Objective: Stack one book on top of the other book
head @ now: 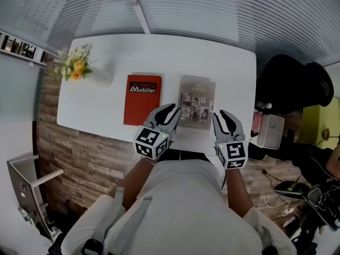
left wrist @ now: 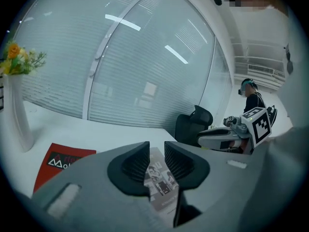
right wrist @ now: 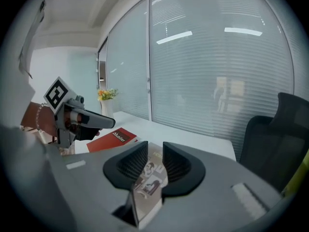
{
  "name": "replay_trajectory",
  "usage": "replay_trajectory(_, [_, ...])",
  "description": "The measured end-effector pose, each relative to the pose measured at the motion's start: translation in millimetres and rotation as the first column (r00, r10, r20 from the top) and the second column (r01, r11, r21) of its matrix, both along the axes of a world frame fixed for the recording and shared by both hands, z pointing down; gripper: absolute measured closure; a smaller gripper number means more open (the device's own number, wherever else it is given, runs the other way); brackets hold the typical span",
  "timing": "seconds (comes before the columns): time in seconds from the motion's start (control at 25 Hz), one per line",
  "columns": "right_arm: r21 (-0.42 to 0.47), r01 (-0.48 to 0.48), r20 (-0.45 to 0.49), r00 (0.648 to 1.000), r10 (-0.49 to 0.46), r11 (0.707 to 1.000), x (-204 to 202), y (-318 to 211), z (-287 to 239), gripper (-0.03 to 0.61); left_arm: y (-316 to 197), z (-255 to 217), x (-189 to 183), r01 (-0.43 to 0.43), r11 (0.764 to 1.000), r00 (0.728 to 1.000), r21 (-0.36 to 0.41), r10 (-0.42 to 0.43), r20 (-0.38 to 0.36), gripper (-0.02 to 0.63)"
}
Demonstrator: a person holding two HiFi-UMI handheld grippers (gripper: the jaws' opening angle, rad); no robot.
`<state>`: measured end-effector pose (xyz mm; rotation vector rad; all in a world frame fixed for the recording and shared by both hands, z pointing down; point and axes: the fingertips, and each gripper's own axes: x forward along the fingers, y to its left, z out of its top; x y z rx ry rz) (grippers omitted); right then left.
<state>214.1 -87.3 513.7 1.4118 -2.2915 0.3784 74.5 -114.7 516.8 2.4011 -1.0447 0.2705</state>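
A red book (head: 142, 99) and a grey book (head: 196, 102) lie flat side by side on the white table (head: 159, 52), the grey one to the right. My left gripper (head: 171, 110) hovers at the grey book's near left corner, and my right gripper (head: 224, 117) at its near right corner. In the left gripper view the jaws (left wrist: 157, 151) stand slightly apart, the grey book (left wrist: 161, 180) showing through the gap beyond them, not between the pads. The right gripper (right wrist: 154, 153) looks the same, with the grey book (right wrist: 149, 182) below and the red book (right wrist: 113, 138) further left.
A white vase of yellow flowers (head: 79, 65) stands at the table's far left corner. A black office chair (head: 297, 89) and a white box (head: 271, 130) sit off the right edge. Blinds behind glass back the table. Cables lie on the floor at right.
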Motion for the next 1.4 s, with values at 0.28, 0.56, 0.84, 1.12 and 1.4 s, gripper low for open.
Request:
replay_trajectory(0.28, [-0.11,-0.017,0.037,0.999,0.021,0.994,7.3,4.7,54.8,0.44,6.1,52.3,5.7,-0.012,0.995,1.0,-0.095,0.015,0.026,0.465])
replay_trajectory(0.56, [-0.234,-0.034,0.065,0.997,0.051,0.972,11.7,16.0,109.3,0.397,14.4,101.5,6.9,0.004,0.979,0.999,-0.202,0.005,0.045,0.43])
replay_trajectory(0.84, [-0.366,-0.053,0.167,0.978,0.122,0.929,10.7,25.7,156.2,0.31,23.5,150.7,8.2,0.026,0.951,0.999,-0.308,-0.011,0.049,0.355])
replay_trajectory(1.12, [-0.415,-0.053,0.218,0.964,0.155,0.908,5.1,26.9,178.0,0.278,32.1,178.1,10.7,0.017,0.927,0.999,-0.375,0.0,0.044,0.318])
replay_trajectory(1.4, [-0.439,-0.044,0.266,0.948,0.177,0.897,2.0,29.7,187.3,0.278,37.0,186.3,20.3,-0.008,0.915,0.999,-0.403,0.021,0.028,0.318])
